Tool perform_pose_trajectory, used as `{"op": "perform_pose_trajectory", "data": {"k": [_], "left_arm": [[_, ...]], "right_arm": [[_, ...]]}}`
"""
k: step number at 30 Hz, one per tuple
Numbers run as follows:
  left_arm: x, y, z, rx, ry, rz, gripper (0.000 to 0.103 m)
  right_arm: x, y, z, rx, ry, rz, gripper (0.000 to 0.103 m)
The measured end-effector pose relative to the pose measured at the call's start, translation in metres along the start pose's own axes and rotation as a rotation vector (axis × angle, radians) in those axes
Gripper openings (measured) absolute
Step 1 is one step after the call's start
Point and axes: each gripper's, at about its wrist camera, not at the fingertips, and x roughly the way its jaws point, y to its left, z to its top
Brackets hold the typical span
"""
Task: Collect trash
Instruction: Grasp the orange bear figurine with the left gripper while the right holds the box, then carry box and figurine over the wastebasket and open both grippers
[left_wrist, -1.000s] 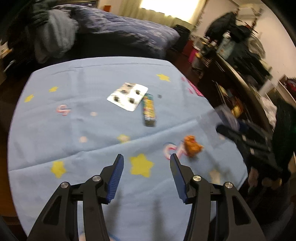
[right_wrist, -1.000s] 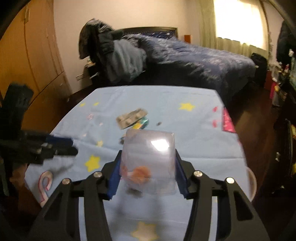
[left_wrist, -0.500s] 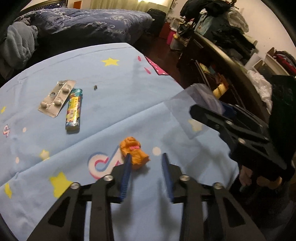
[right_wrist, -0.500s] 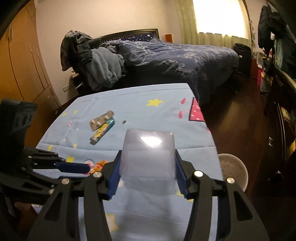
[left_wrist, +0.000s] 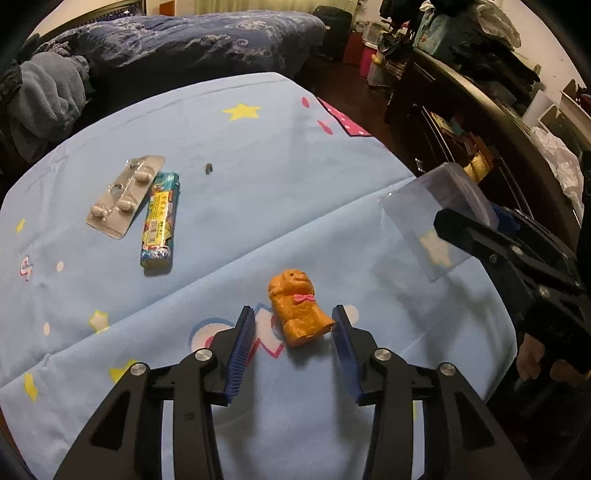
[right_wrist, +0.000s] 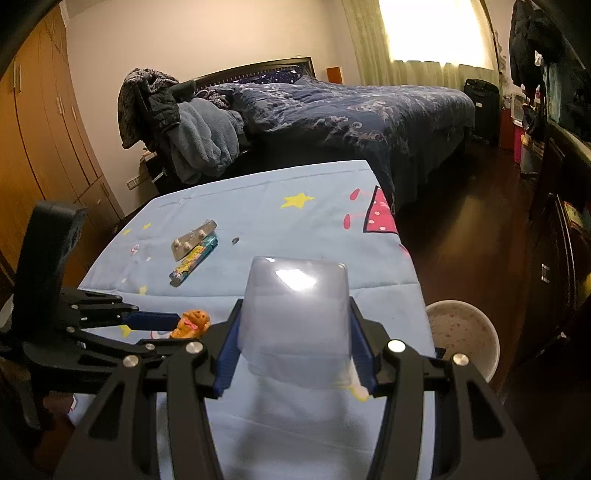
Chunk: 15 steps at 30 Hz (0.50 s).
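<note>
Two grippers work over a light blue cloth (left_wrist: 258, 192) printed with yellow stars, spread on a table beside a bed (right_wrist: 351, 107).

In the left wrist view, the left gripper (left_wrist: 293, 319) points steeply down at the cloth, and its jaws have just been opening. Between them lies an orange bear figure (left_wrist: 297, 312) with a pink bow, on its back, head away from the camera. The right blue pad (left_wrist: 345, 343) looks to touch the figure's foot end or sit just beside it; the left pad stands clear of it, so the figure is framed and not pinched.

Farther back on the cloth a silver pill blister (left_wrist: 125, 195) rests with white tablets showing, and a colourful lighter (left_wrist: 159, 221) lies just beside it, the blister's edge overlapping the lighter's top. A small dark speck (left_wrist: 208, 168) sits apart from both, toward the middle of the cloth.

The right gripper (right_wrist: 293, 350) clamps a clear plastic cup (right_wrist: 295, 317) by its sides, both blue pads pressed against the walls. The cup tilts forward, its closed end away from the camera, and it hovers over the near right part of the cloth. In the left wrist view the same cup (left_wrist: 432, 221) hangs to the right of the figure, well clear of it.

On the dark floor past the table's right edge stands a pale round bin (right_wrist: 461, 332).
</note>
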Motion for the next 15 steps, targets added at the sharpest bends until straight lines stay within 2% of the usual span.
{"op": "perform_pose_trajectory", "data": {"k": [2, 3, 9, 15], "left_arm": [[0.0, -0.001, 0.0, 0.003, 0.001, 0.001, 0.031], [0.0, -0.001, 0.001, 0.002, 0.004, 0.0, 0.03], [0.0, -0.004, 0.007, -0.011, 0.004, -0.007, 0.028], [-0.014, -0.023, 0.033, 0.0, -0.045, -0.039, 0.028]], "right_arm": [[0.001, -0.002, 0.0, 0.002, 0.001, 0.002, 0.052], [0.001, -0.001, 0.0, 0.002, -0.001, 0.005, 0.052], [0.002, -0.007, -0.001, 0.009, -0.004, 0.032, 0.052], [-0.015, -0.032, 0.008, 0.045, -0.072, 0.009, 0.052]]}}
